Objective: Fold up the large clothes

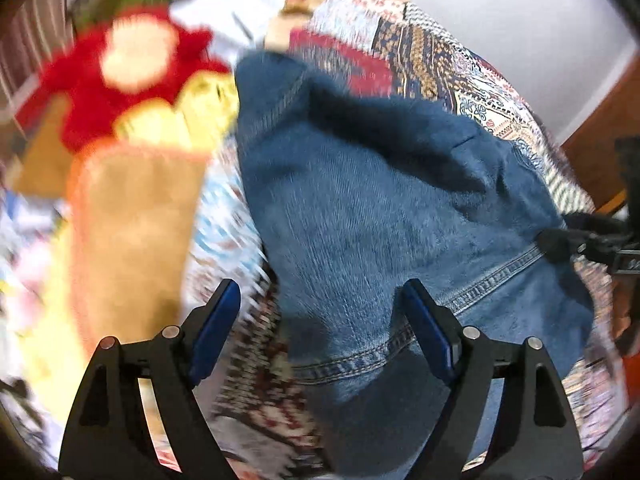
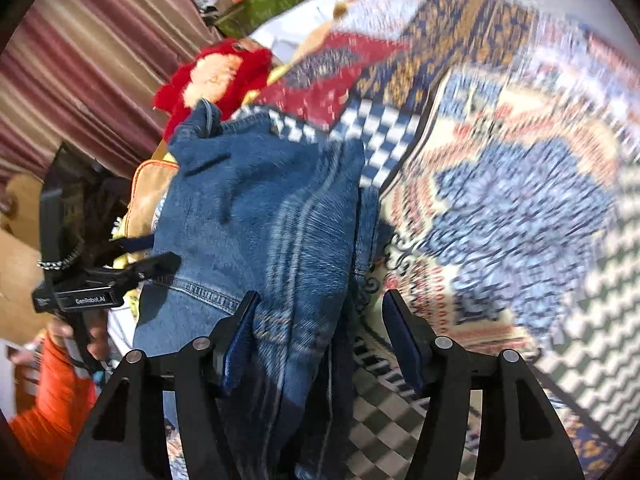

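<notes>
Blue denim jeans (image 1: 380, 208) lie bunched on a patterned bedspread (image 1: 432, 52). My left gripper (image 1: 320, 312) is open; the waistband edge of the jeans passes between its fingers and over the right one. In the right wrist view the jeans (image 2: 256, 208) run down between the fingers of my right gripper (image 2: 320, 320), which is open, with the denim against its left finger (image 2: 240, 340). The left gripper (image 2: 132, 272) shows at the left edge of that view, at the jeans' side. The right gripper's tip (image 1: 560, 240) shows at the right of the left wrist view, touching the jeans.
A red and yellow plush toy (image 1: 132, 80) and an orange-edged tan cushion (image 1: 136, 240) lie left of the jeans. A striped curtain (image 2: 88, 60) hangs at the left. Clutter sits at the back. A wooden edge (image 1: 600, 152) is at the right. Both views are motion-blurred.
</notes>
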The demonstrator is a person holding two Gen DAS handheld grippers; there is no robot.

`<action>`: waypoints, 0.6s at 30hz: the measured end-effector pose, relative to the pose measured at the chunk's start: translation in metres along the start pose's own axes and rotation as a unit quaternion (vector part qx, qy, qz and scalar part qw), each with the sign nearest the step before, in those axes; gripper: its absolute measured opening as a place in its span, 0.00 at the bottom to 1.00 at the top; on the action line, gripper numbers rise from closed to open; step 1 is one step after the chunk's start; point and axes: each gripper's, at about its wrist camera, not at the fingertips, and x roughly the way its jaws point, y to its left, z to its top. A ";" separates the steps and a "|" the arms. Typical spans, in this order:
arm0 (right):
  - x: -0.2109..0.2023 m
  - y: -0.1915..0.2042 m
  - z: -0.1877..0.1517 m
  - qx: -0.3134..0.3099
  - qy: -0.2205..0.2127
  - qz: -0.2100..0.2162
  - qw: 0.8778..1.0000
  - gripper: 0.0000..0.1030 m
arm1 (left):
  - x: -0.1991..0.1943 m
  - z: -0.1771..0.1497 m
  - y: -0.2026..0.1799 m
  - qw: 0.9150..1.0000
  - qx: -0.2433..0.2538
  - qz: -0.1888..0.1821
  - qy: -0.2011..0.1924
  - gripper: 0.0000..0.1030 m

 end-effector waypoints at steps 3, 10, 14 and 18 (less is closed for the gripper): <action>-0.015 0.017 0.002 -0.038 -0.032 -0.031 0.998 0.58 | -0.010 0.011 -0.003 0.999 0.020 0.024 -0.035 0.84; -0.013 0.038 0.028 -0.094 -0.090 -0.073 0.989 0.58 | 0.027 0.063 0.012 0.997 -0.006 0.040 -0.060 0.89; 0.016 0.027 0.042 -0.088 -0.073 -0.086 0.990 0.58 | 0.054 0.090 0.012 0.997 -0.036 0.030 -0.053 0.89; 0.040 -0.006 0.048 -0.041 -0.052 -0.075 0.995 0.73 | 0.079 0.098 0.010 0.997 -0.052 0.033 -0.040 0.90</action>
